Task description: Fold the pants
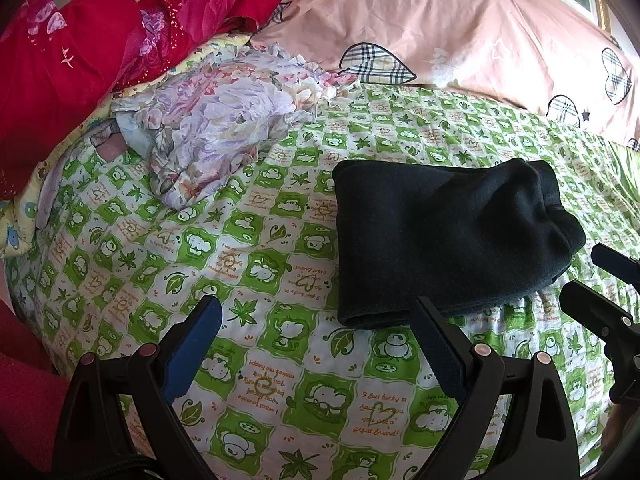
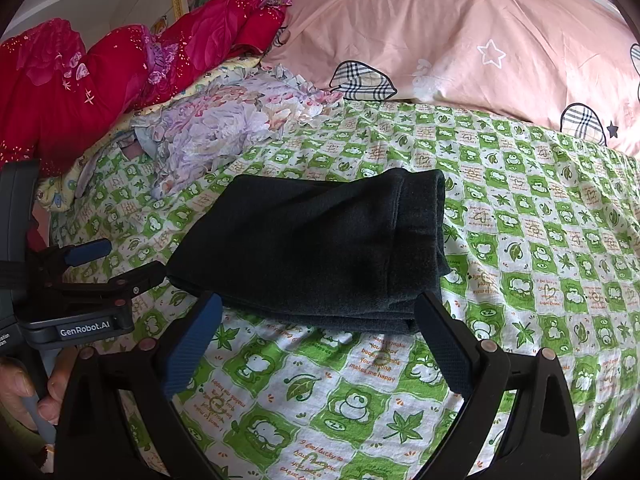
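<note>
From the left wrist we see the dark pants (image 1: 448, 240) folded into a thick bundle on the green checked sheet (image 1: 240, 264), ahead and to our right. Our left gripper (image 1: 316, 334) has its jaws wide apart, holding nothing. Bare sheet lies on its left; a flowered cloth (image 1: 212, 128) is farther back.

From the right wrist the pants (image 2: 320, 248) lie straight ahead, their near edge between the spread jaws of our right gripper (image 2: 318, 330). A pink pillow (image 2: 460, 36) and red quilt (image 2: 100, 76) lie behind.
</note>
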Motion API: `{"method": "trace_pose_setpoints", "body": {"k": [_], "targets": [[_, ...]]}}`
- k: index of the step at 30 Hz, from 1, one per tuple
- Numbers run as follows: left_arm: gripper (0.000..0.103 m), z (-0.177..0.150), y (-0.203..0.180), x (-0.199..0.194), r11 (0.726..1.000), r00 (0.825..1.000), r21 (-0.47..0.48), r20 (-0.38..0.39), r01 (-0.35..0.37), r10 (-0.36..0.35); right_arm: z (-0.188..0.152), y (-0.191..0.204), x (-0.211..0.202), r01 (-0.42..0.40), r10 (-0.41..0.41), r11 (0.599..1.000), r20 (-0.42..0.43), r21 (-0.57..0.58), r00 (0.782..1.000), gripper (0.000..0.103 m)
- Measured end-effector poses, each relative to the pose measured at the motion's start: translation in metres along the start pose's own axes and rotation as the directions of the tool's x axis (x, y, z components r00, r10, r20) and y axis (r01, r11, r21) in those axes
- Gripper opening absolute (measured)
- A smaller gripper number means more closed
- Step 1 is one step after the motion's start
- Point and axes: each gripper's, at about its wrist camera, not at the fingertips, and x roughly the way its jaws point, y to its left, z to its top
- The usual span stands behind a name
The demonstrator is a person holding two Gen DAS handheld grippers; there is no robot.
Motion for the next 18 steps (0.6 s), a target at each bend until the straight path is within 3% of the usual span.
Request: {"method": "trace_pose_setpoints", "body": {"k": [18], "targets": [[0.095,0.002,0.0005,-0.0061,1.0,1.0,-0.009,0.01,-0.005,0.005,0.0033,0.0025,0.0004,0.001,-0.001,1.0,0.008,0.002,1.0,0.097]]}}
